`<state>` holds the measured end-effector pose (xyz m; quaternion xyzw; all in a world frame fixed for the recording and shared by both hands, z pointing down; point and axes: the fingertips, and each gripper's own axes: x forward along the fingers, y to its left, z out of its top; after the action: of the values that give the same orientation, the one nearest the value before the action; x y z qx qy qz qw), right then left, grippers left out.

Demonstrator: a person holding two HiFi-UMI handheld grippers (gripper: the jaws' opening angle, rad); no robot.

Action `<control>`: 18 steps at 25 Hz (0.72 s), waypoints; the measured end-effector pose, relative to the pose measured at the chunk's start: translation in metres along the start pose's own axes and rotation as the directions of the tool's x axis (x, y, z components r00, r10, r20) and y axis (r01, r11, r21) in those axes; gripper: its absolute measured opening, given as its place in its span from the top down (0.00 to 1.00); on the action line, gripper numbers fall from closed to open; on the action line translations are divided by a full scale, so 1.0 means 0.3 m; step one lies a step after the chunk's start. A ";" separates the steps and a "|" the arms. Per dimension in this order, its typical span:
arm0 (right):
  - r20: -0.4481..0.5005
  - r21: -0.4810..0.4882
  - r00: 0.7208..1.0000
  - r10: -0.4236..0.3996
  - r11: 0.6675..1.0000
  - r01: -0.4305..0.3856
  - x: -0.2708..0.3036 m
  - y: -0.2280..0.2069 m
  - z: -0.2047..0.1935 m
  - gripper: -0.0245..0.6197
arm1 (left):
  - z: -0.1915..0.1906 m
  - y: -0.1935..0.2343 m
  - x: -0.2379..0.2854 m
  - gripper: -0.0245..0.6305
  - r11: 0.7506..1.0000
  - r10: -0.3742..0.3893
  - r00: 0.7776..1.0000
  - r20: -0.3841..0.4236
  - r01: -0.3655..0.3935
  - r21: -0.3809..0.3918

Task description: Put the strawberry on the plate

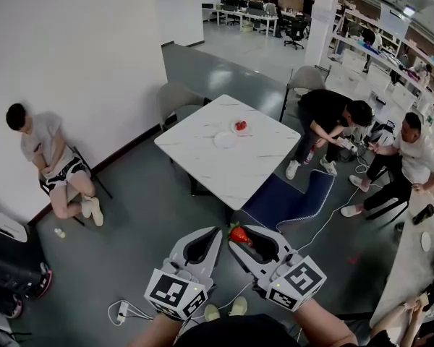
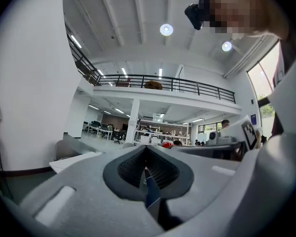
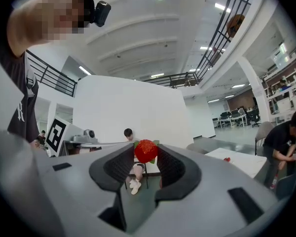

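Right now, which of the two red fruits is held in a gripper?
The strawberry pinched in the right gripper, up off the floor. The other red fruit lies far away on the white table, with no gripper near it.
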<state>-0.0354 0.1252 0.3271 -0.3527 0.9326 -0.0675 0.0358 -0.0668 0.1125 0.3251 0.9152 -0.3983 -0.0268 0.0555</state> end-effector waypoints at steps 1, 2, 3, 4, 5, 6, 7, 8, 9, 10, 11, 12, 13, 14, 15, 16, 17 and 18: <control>0.001 0.008 1.000 0.003 1.000 -0.003 -0.004 -0.005 0.002 0.73 | 0.000 -0.002 0.006 0.95 1.000 0.000 1.000 0.000 0.000 0.000; 0.004 0.015 1.000 0.005 1.000 -0.006 -0.007 -0.010 0.004 0.73 | -0.001 -0.004 0.010 0.95 1.000 0.001 1.000 -0.001 -0.001 -0.001; 0.008 0.021 1.000 0.008 1.000 -0.008 -0.011 -0.014 0.006 0.73 | -0.003 -0.005 0.012 0.95 1.000 0.003 1.000 -0.002 -0.003 -0.002; 0.013 0.027 1.000 0.010 1.000 -0.010 -0.015 -0.016 0.008 0.73 | -0.005 -0.006 0.013 0.95 1.000 0.004 1.000 -0.002 -0.004 -0.003; 0.017 0.032 1.000 0.011 0.999 -0.012 -0.020 -0.018 0.009 0.73 | -0.007 -0.008 0.013 0.95 1.000 0.005 1.000 -0.002 -0.005 -0.002; 0.021 0.037 1.000 0.012 0.999 -0.012 -0.024 -0.020 0.011 0.73 | -0.008 -0.010 0.012 0.95 1.000 0.005 1.000 -0.002 -0.005 -0.001; 0.025 0.042 1.000 0.011 0.999 -0.012 -0.028 -0.024 0.013 0.73 | -0.009 -0.012 0.013 0.95 1.000 0.005 1.000 -0.002 -0.005 0.000; 0.029 0.048 1.000 0.011 0.999 -0.013 -0.033 -0.028 0.016 0.73 | -0.009 -0.014 0.015 0.95 1.000 0.006 1.000 -0.002 -0.006 0.002; 0.033 0.053 0.999 0.012 0.998 -0.014 -0.039 -0.032 0.018 0.73 | -0.010 -0.018 0.017 0.95 1.000 0.007 1.000 -0.002 -0.007 0.003; 0.036 0.057 0.999 0.014 0.998 -0.016 -0.044 -0.035 0.019 0.73 | -0.011 -0.021 0.019 0.95 1.000 0.009 1.000 -0.003 -0.009 0.004; 0.039 0.060 0.999 0.015 0.998 -0.017 -0.049 -0.038 0.021 0.73 | -0.012 -0.023 0.021 0.95 1.000 0.012 1.000 -0.003 -0.012 0.005; 0.041 0.061 0.999 0.016 0.998 -0.018 -0.053 -0.042 0.021 0.73 | -0.012 -0.023 0.023 0.95 1.000 0.015 1.000 -0.003 -0.015 0.006; 0.043 0.061 0.999 0.016 0.998 -0.018 -0.056 -0.048 0.022 0.73 | -0.013 -0.023 0.027 0.95 1.000 0.019 1.000 -0.002 -0.018 0.007; 0.046 0.061 0.999 0.015 0.998 -0.018 -0.061 -0.055 0.024 0.73 | -0.012 -0.023 0.031 0.95 1.000 0.022 1.000 0.000 -0.022 0.010; 0.050 0.061 0.999 0.014 0.998 -0.017 -0.066 -0.064 0.027 0.73 | -0.010 -0.023 0.037 0.95 1.000 0.025 1.000 0.001 -0.025 0.012; 0.054 0.062 0.998 0.013 0.998 -0.016 -0.073 -0.072 0.031 0.73 | -0.007 -0.025 0.042 0.95 0.999 0.029 1.000 0.003 -0.029 0.015; 0.058 0.064 0.998 0.012 0.998 -0.016 -0.081 -0.081 0.036 0.73 | -0.003 -0.027 0.047 0.95 0.999 0.033 0.999 0.004 -0.033 0.017; 0.060 0.066 0.998 0.012 0.998 -0.016 -0.089 -0.091 0.039 0.73 | 0.000 -0.030 0.053 0.95 0.999 0.038 0.999 0.006 -0.038 0.018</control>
<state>0.0039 0.1215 0.3202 -0.3466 0.9309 -0.0873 0.0760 -0.0493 0.1070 0.3240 0.9079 -0.4159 -0.0248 0.0464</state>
